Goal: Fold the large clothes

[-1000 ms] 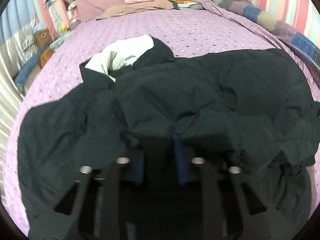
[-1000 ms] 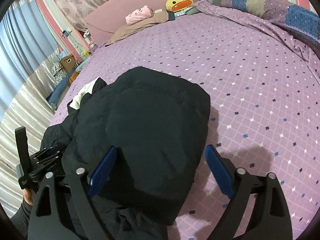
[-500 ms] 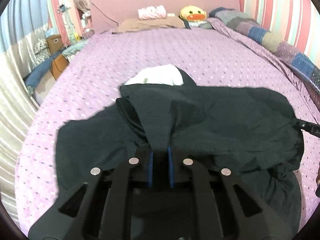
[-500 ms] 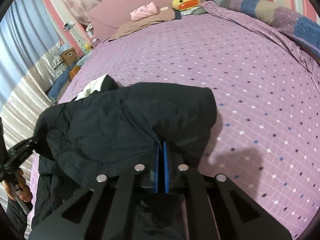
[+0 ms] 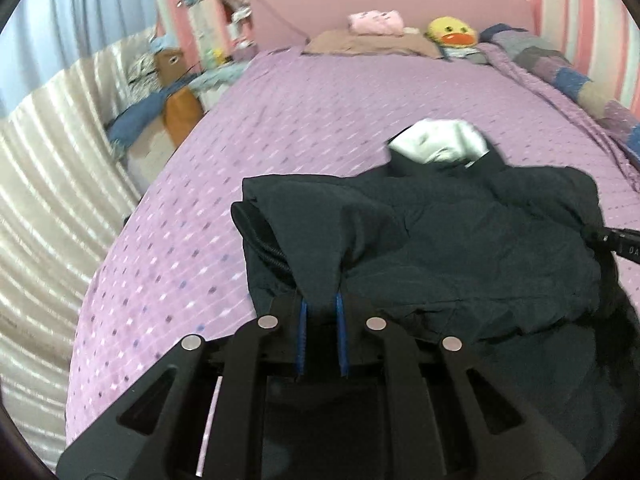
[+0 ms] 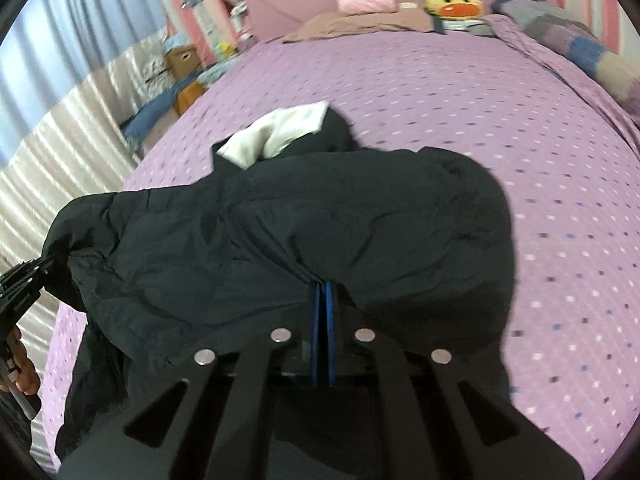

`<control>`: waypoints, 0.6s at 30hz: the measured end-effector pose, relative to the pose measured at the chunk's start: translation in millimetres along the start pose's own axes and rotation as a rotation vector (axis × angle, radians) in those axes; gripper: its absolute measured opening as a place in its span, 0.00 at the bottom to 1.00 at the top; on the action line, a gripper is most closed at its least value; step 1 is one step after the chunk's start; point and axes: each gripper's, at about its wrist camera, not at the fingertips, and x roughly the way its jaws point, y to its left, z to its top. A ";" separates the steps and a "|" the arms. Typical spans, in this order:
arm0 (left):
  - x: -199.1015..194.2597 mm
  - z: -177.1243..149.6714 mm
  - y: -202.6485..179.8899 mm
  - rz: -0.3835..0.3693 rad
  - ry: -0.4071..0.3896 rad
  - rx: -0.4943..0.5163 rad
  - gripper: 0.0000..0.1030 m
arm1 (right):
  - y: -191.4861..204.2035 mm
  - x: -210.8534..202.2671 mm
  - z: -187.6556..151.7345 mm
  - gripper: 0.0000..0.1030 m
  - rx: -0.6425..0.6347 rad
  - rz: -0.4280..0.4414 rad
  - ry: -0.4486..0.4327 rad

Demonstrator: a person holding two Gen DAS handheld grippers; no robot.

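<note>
A large black jacket (image 5: 460,248) with a white lining (image 5: 440,144) at its far end hangs between my two grippers above the purple bed (image 5: 320,112). My left gripper (image 5: 320,300) is shut on a fold of the jacket's near left edge. My right gripper (image 6: 323,292) is shut on the near right edge of the jacket (image 6: 320,216); the white lining (image 6: 280,136) shows beyond it. The left gripper's tip also shows at the left edge of the right wrist view (image 6: 20,284), and the right gripper's tip at the right edge of the left wrist view (image 5: 616,240).
Pillows (image 6: 352,20), a pink plush (image 6: 366,0) and a yellow duck plush (image 6: 454,2) lie at the headboard. A patchwork quilt (image 6: 580,44) runs along the right side. Boxes and clutter (image 5: 172,92) stand on the floor left of the bed, beside curtains.
Both grippers closed on the jacket's near edge and lifted it. The jacket has been raised and pulled taut between them, drawn off the left part of the bed.
</note>
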 end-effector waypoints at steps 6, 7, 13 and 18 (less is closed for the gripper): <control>17.9 -28.7 15.1 0.000 0.039 0.001 0.12 | 12.8 13.8 -10.3 0.02 -0.048 -0.045 0.037; 22.2 -30.6 11.8 -0.003 0.047 -0.004 0.12 | 11.5 10.8 -11.3 0.02 -0.051 -0.043 0.041; 21.1 -34.6 18.5 -0.030 0.048 -0.048 0.13 | 8.7 -13.7 -7.7 0.06 -0.086 -0.020 0.024; 17.1 -30.3 26.8 -0.049 0.052 -0.104 0.36 | -6.2 -43.4 -10.0 0.31 -0.082 -0.067 -0.017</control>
